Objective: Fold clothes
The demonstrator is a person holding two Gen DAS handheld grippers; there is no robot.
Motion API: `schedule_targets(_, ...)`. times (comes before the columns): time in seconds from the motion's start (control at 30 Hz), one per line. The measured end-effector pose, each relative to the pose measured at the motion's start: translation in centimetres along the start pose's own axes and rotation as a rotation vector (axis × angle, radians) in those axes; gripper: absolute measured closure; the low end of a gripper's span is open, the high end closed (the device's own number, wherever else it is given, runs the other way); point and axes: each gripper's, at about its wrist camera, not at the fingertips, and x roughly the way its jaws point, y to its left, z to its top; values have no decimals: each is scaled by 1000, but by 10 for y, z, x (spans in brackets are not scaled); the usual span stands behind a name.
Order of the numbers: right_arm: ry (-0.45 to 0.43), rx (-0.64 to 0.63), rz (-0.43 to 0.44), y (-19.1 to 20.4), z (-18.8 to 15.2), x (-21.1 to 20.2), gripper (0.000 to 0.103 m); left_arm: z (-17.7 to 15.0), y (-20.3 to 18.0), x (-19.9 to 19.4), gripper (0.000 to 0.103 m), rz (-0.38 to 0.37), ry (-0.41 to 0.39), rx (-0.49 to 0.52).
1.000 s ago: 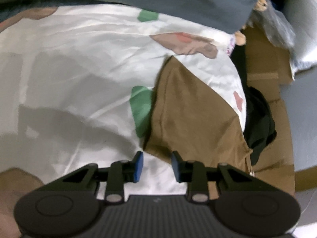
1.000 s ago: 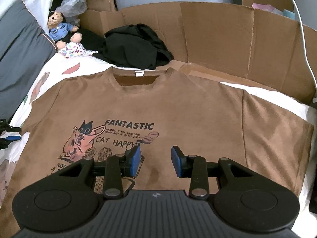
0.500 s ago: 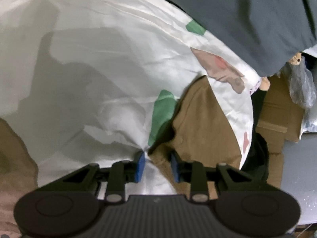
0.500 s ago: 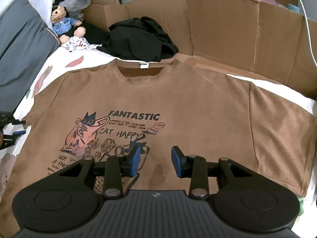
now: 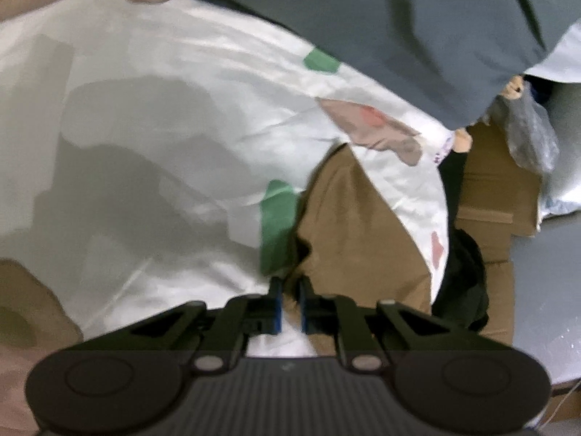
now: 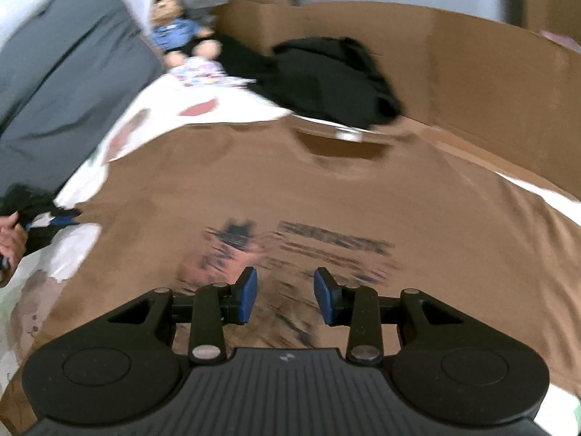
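Note:
A brown T-shirt [image 6: 363,196] with a cartoon print lies flat, front up, on the white patterned bed sheet [image 5: 163,127]. In the left wrist view its sleeve [image 5: 348,225] runs away from my left gripper [image 5: 290,305], whose blue pads stand close together, pinched on the sleeve's near edge. The right wrist view shows that gripper [image 6: 54,219] at the shirt's left sleeve, with a hand [image 6: 11,234] behind it. My right gripper [image 6: 285,298] hovers open over the blurred print, with nothing between its fingers.
A black garment [image 6: 326,76] is heaped past the collar against a cardboard wall [image 6: 472,72]. A teddy bear [image 6: 178,32] and a grey pillow [image 6: 65,83] lie at the far left. A plastic bag [image 5: 530,134] sits beyond the bed's edge.
My left gripper's fingers have come together on the sleeve edge. The right gripper has moved forward and lower over the shirt, still open; its view is blurred by motion.

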Motion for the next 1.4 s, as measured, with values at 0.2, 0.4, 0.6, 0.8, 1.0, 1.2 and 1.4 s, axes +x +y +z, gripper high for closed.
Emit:
schedule_targets(0.2, 38, -131, 176, 73, 26, 46, 68, 15, -20, -5, 96, -41, 30, 119)
schedule_targets(0.4, 56, -244, 307, 131, 48, 81, 72, 22, -28, -4, 96, -82, 53, 190)
schedule_targets(0.6, 76, -236, 351, 147, 54, 107, 85, 23, -32, -4, 97, -121, 68, 217)
schedule_targets(0.8, 102, -224, 380, 156, 56, 131, 97, 22, -36, -5, 97, -167, 76, 213)
schedule_targets(1.0, 130, -222, 412, 160, 43, 151, 97, 19, -40, -3, 97, -182, 90, 224)
schedule_targets(1.2, 168, -217, 418, 167, 34, 170, 100, 20, -44, -7, 99, -203, 108, 251)
schedule_targets(1.4, 191, -177, 419, 169, 34, 188, 102, 11, -48, -7, 99, -238, 141, 295)
